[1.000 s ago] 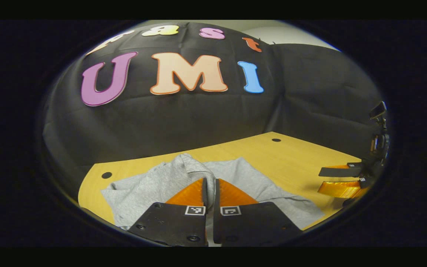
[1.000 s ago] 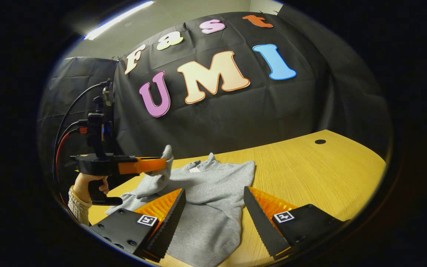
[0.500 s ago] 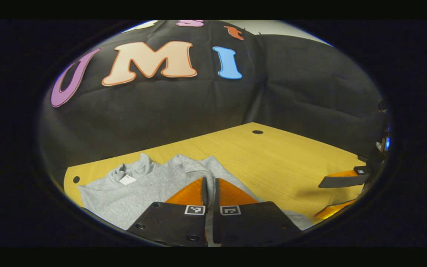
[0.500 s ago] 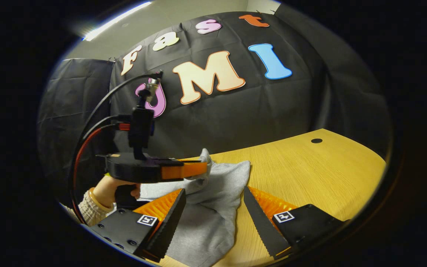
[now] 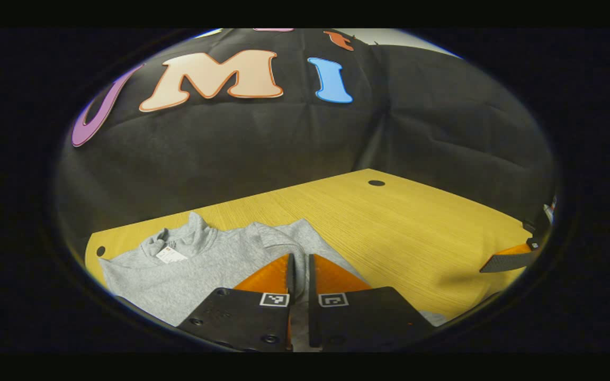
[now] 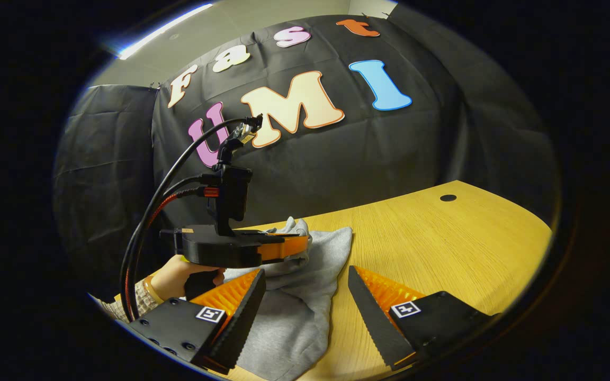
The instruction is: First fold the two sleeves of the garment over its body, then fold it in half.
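Observation:
A grey sweatshirt (image 5: 204, 264) lies on the wooden table (image 5: 400, 227), its collar and white label toward the back left in the left gripper view. My left gripper (image 5: 298, 259) is shut on a grey sleeve (image 5: 276, 238), held up over the garment's body. In the right gripper view that same left gripper (image 6: 307, 244) hangs above the sweatshirt (image 6: 299, 307) with the sleeve cloth (image 6: 297, 227) pinched at its tip, a hand (image 6: 172, 275) holding its grip. My right gripper (image 6: 305, 296) stands open low over the garment's near right edge, nothing between its fingers.
The table (image 6: 442, 248) stretches bare to the right of the garment, with a round cable hole (image 6: 448, 198) near the back edge and another hole (image 5: 100, 251) at the far left. Black cloth walls close the back and sides. Cables (image 6: 162, 196) arc from the left gripper.
The left gripper has carried the sleeve rightward across the sweatshirt's body and slightly lower. The right gripper has stayed open, almost still.

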Motion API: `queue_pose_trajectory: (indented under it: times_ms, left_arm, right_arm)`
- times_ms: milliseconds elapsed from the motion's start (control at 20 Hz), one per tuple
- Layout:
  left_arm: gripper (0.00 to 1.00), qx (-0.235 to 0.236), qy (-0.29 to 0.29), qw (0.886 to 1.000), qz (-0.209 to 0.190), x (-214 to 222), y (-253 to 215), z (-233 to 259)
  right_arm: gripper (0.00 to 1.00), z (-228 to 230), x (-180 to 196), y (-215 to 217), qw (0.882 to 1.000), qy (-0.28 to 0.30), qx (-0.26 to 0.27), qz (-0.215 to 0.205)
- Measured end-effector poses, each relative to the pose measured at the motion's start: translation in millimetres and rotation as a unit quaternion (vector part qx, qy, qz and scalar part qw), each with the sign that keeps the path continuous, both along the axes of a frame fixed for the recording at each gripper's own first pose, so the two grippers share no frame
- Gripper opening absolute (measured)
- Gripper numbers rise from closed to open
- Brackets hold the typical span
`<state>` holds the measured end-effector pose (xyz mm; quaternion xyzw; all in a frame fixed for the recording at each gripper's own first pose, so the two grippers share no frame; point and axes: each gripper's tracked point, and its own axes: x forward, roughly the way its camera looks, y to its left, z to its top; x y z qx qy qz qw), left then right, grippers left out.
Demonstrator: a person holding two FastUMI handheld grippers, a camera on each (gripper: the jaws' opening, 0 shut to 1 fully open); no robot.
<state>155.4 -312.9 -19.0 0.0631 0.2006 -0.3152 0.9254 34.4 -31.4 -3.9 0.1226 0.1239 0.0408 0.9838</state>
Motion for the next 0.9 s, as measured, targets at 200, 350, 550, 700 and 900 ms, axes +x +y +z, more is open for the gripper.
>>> queue_pose_trajectory:
  times_ms: [200,350,550,700,900]
  left_arm:
    - [0.28,-0.024,-0.031,0.999,0.005,4.0,-1.2,23.7]
    - [0.82,-0.030,-0.060,0.997,0.027,8.6,12.2,45.4]
    - [0.94,-0.051,-0.091,0.993,0.062,3.7,49.1,77.9]
    - [0.95,-0.048,-0.097,0.991,0.083,-10.0,93.2,89.6]
    - [0.95,-0.039,-0.089,0.989,0.116,-37.8,157.1,91.5]
  right_arm:
    - [0.97,-5.0,-0.2,1.6,1.000,0.004,0.001,0.004]
    - [0.98,-6.2,3.7,7.1,1.000,0.009,0.002,0.009]
    - [0.97,-4.6,2.0,16.7,1.000,0.008,0.001,0.020]
    - [0.97,-6.5,-5.1,24.8,0.999,0.016,-0.008,0.030]
    - [0.97,2.9,-16.6,31.6,0.999,0.016,-0.022,0.041]
